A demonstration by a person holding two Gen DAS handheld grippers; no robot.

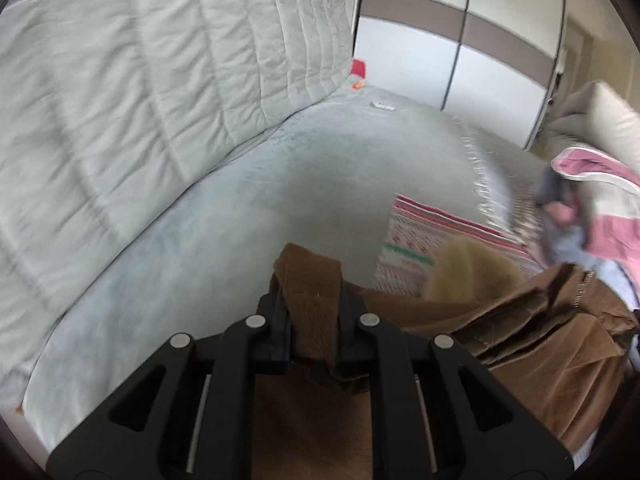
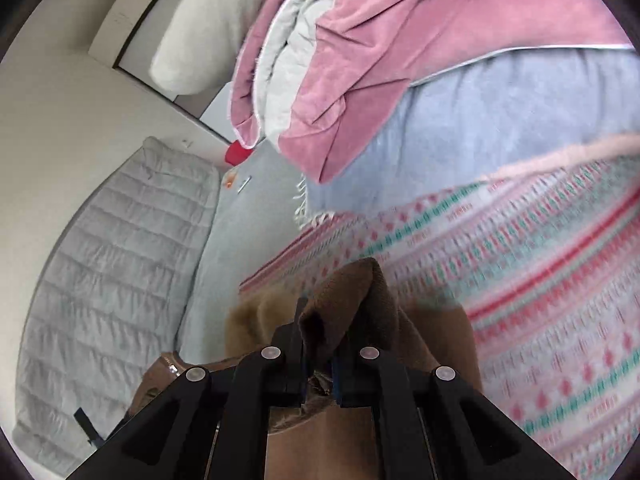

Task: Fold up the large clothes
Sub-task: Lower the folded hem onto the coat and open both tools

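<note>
left wrist view: the black two-finger left gripper (image 1: 312, 312) is clamped on a bunched fold of a brown corduroy-like jacket (image 1: 520, 340), with a strip of the brown cloth rising up between its jaws and the rest hanging below and trailing off to the right in pleats. a line of zipper teeth shows on the jacket's far right edge, and a patch of lighter tan fleecy lining (image 1: 472, 268) bulges up behind it. under and beyond the jacket lies a pale grey bed sheet (image 1: 240, 208), with a quilted pale grey duvet (image 1: 140, 80) heaped along the left. a pink, red and green patterned knit blanket (image 1: 412, 236) lies just beyond the jacket, and a pink fleece garment with cream lining (image 1: 600, 200) sits at the right edge. a white wardrobe with brown band (image 1: 460, 40) stands at the back, and a small red object (image 1: 359, 68) rests by the duvet's far end.

right wrist view: the black two-finger right gripper (image 2: 320, 332) is closed tight on another bunch of the same brown jacket (image 2: 352, 300), whose cloth peaks up between the jaws and drops below them. the tan lining (image 2: 256, 324) shows to the left. the patterned blanket (image 2: 520, 280) fills the right side, blurred, with the pink garment (image 2: 400, 60) above it, the grey duvet (image 2: 112, 260) at left and the red object (image 2: 236, 154) beyond.
</note>
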